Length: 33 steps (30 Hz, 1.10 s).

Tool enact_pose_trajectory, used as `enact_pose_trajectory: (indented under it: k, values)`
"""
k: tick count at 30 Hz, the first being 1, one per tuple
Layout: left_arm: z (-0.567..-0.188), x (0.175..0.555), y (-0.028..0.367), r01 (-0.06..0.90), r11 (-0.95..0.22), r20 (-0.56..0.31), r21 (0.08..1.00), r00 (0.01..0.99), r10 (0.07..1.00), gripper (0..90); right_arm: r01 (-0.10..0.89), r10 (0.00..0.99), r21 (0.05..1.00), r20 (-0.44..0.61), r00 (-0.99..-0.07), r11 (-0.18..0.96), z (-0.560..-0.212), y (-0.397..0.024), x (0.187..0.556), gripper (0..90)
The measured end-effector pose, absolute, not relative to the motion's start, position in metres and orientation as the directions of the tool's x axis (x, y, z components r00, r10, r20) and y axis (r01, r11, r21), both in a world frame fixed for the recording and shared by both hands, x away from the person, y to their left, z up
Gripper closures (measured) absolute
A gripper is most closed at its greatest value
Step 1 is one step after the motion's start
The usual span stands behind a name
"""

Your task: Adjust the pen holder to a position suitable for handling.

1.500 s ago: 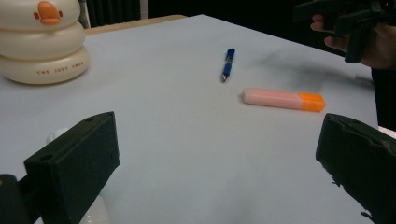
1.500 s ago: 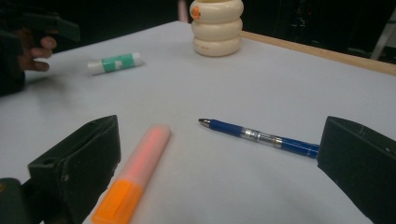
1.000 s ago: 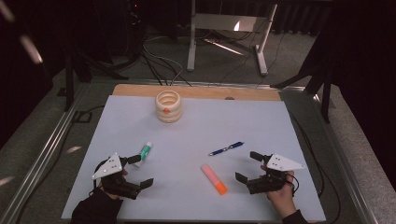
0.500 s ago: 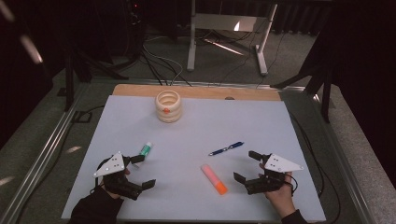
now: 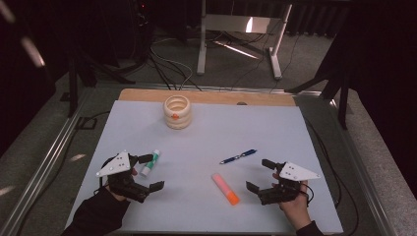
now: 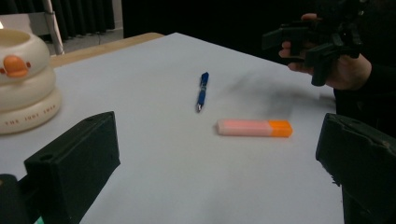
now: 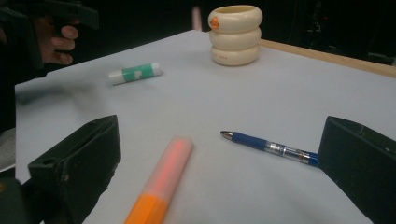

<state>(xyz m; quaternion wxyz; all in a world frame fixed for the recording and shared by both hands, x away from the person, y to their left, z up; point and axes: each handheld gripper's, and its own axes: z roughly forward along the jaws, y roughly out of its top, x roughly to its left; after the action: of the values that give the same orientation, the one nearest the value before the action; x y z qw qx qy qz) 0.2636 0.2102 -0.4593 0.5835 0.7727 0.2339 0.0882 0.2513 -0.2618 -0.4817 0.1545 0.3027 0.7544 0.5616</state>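
My left gripper (image 5: 152,172) stands open near the mat's front left, nothing between its jaws. A green-and-white glue stick (image 5: 150,163) lies right beside its upper jaw. At the front right my right gripper (image 5: 258,175) is open and empty too. A pink highlighter with an orange cap (image 5: 225,189) lies just left of it, and a blue pen (image 5: 238,156) lies a little farther up. The right gripper view has the highlighter (image 7: 163,182) and the pen (image 7: 268,145) between its jaws' lines. A cream ringed holder with a duck face (image 5: 177,112) stands at the back.
The pale blue mat (image 5: 275,128) covers the table, with a wooden strip (image 5: 211,97) along its far edge. Metal rails run along both sides. A white stand (image 5: 241,29) and cables are on the floor beyond.
My left gripper has edged slightly forward, closer to the glue stick. The right gripper and the objects have stayed put.
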Motion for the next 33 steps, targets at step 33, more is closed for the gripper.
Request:
enact_pose_trajectory:
  k: [33]
  values:
    - [-0.433, 0.329, 0.196, 0.274, -0.204, -0.138, 0.94, 0.851, 0.507, 0.2, 0.298, 0.626, 0.938, 0.127, -0.77, 0.177, -0.482, -0.264, 0.252, 0.0]
